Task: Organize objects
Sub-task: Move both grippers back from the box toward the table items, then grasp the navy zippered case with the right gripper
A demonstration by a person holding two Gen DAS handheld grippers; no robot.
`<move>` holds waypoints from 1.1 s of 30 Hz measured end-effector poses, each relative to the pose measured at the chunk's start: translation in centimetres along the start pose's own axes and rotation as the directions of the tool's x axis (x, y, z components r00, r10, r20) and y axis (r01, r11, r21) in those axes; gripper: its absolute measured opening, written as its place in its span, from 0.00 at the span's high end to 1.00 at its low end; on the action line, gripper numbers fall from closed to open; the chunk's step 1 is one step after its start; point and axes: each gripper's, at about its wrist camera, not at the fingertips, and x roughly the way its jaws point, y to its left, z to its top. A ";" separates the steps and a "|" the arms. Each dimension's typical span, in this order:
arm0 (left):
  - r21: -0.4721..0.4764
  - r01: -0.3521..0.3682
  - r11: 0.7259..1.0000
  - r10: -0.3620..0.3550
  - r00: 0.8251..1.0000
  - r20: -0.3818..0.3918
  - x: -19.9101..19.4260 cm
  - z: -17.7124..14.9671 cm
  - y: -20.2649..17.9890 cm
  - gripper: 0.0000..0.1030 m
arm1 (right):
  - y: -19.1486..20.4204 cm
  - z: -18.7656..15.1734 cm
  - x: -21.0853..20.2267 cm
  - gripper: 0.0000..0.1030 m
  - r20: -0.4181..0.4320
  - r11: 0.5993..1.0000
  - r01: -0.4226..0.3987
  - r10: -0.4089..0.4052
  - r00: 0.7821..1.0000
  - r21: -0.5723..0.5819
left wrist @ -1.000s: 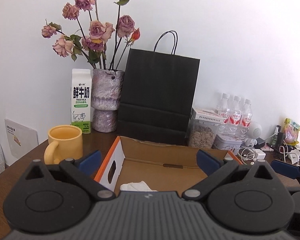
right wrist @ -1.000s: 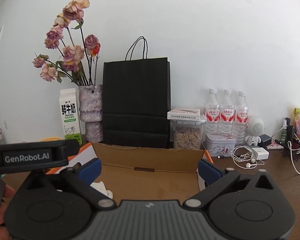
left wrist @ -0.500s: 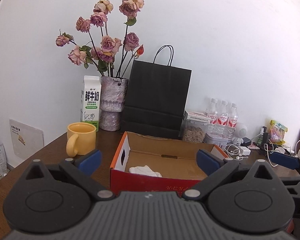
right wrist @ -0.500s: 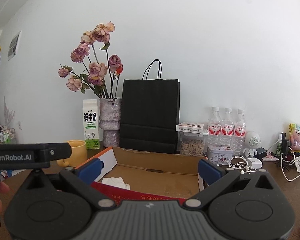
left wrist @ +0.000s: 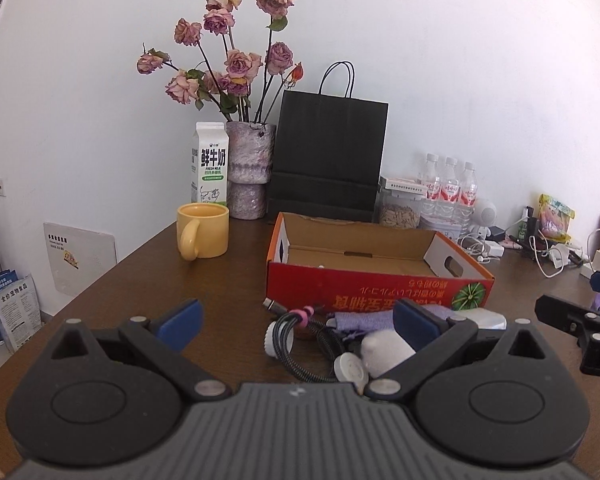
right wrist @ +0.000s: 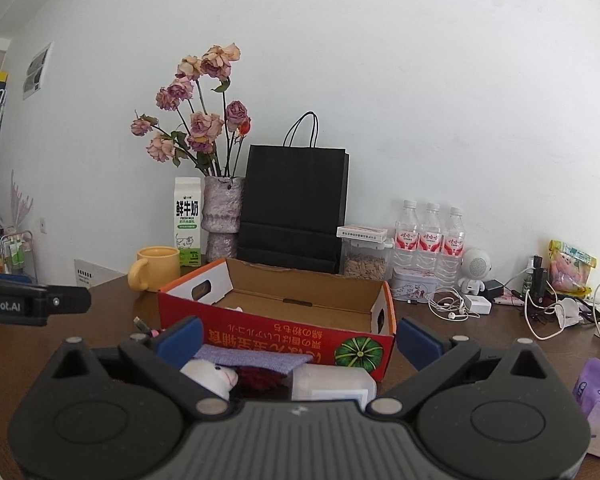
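While both grippers are hovering over the dark wooden table with jaws spread wide and holding nothing, a small heap of loose items is lying just in front of the red cardboard box. The left gripper is pointing at a coiled black cable, a white cap and a white plush toy, with a purple cloth lying against the box's front wall. The right gripper is facing the same cloth, the toy and a white plastic container. Something white is resting inside the open box. Behind it a yellow mug, a milk carton, a vase of dried roses, a black paper bag and three water bottles are standing near the wall.
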 end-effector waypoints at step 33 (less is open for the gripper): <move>0.041 0.003 0.999 0.004 0.986 -0.167 -0.9 -5.4 1.3 0.00 | 1.6 -7.1 4.7 0.00 -0.387 0.996 -0.006 0.040 0.921 0.089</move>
